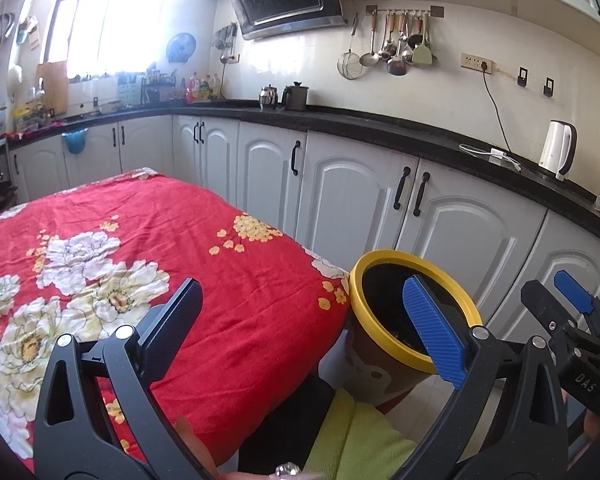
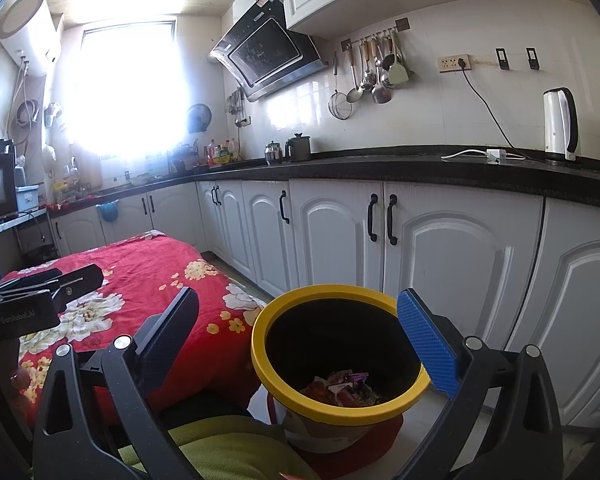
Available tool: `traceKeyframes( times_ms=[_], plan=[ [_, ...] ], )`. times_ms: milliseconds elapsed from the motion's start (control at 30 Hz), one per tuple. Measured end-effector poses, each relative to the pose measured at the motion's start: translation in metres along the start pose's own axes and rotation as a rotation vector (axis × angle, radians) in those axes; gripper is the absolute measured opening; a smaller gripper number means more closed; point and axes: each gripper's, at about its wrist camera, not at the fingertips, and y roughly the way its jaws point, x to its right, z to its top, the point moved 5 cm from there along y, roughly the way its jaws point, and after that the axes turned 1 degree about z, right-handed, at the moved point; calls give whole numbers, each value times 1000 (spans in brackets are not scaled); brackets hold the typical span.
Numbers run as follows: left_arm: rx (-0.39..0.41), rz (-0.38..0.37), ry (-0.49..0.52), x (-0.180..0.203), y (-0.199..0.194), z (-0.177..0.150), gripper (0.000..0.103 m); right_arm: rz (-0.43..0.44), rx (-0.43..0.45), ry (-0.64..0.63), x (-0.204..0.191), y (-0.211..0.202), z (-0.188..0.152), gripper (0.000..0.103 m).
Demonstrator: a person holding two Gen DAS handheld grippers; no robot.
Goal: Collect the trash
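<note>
The red floral tablecloth [image 1: 148, 240] shows no litter on its visible part. Just beside its near corner, lower down, stands the yellow-rimmed bin [image 2: 260, 344], with crumpled scraps [image 2: 340, 386] at its bottom: likely light, soft wrappers, easily crushed, best pinched at a raised fold. Above the bin, the right gripper [image 2: 300, 344] has its jaws apart and empty; the left gripper [image 1: 304, 332], over the cloth's corner, likewise.

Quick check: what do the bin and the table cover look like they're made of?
Bin: likely plastic, judging by its smooth, matte yellow rim and evenly moulded shape; dark inside. Table cover: woven cloth, red with printed flowers, going by the soft wrinkles and draped edge.
</note>
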Motion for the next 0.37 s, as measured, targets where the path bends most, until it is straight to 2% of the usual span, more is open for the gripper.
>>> traceKeyframes(
  times_ms=[100, 200, 267, 333, 367],
  plan=[
    [-44, 12, -32, -16, 0, 1, 92, 18, -16, -20, -7, 6, 0, 97],
    [-86, 98, -129, -77, -6, 4, 92, 96, -34, -73, -38, 21, 7, 97],
    [-91, 256, -182, -142, -19, 1, 92, 213, -74, -97, -86, 39, 14, 97],
    [-107, 455, -271, -218, -37, -7, 92, 392, -175, -151, -161, 61, 14, 97],
    [-117, 545, -317, -251, -48, -13, 92, 500, -228, -181, -212, 71, 11, 97]
  ],
)
